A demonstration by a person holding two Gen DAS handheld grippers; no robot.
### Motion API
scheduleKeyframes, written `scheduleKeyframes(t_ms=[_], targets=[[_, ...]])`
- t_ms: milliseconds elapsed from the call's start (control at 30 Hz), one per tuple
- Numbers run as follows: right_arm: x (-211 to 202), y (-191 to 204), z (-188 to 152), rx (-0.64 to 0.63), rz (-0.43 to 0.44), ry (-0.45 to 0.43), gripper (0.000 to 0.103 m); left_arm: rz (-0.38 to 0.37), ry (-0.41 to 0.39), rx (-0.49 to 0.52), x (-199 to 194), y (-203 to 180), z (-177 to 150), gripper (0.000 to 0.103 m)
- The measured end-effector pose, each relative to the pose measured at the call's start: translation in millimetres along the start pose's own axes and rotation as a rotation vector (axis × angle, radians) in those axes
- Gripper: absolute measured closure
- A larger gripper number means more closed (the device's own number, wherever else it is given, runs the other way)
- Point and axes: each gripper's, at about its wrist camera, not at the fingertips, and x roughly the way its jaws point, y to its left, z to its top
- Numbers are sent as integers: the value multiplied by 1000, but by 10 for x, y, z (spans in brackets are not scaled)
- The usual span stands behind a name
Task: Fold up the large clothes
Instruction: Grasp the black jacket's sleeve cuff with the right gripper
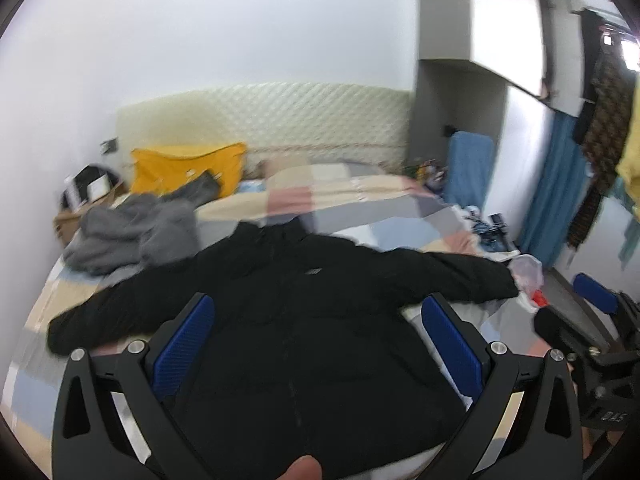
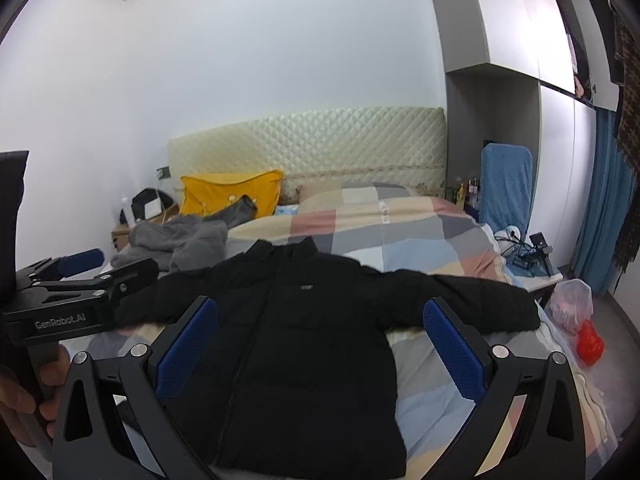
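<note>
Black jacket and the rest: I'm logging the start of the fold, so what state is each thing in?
Black jacket: unfolded, flat on the bed, front up, sleeves spread.
Grey garment: crumpled in a heap.
Left gripper: open, holding nothing.
Right gripper: open, holding nothing.
Plaid quilt: spread over the bed.

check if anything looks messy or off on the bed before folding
The black jacket lies flat, sleeves spread, ready to fold. Only a grey garment stands out, crumpled in a heap by the jacket's left shoulder. Both claws are open and empty.
</note>
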Motion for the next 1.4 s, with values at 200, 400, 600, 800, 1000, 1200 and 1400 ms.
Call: scheduleKeyframes(t_ms=[200, 400, 600, 800, 1000, 1200, 1400], targets=[[451, -266, -105, 66, -23, 3, 0, -40, -54, 36, 335, 25, 84, 0], [863, -561, -247, 81, -71, 23, 0, -28, -72, -25, 671, 391, -35, 0], [1158, -1096, -221, 106, -173, -73, 0, 26, -42, -69, 1060, 746, -337, 0], [1742, -1998, -420, 255, -231, 39, 0, 6, 42, -154, 1428, 1018, -652, 0], [2173, -2926, -861, 435, -274, 51, 0, 49, 83, -187, 1711, 1194, -942, 0], [2469, -3874, -1452, 803, -316, 57, 7, 89, 117, -191, 1881, 1311, -1057, 0], [2753, -4360, -1767, 982, -316, 55, 18, 128, 118, -209, 1957, 1453, -1102, 0]])
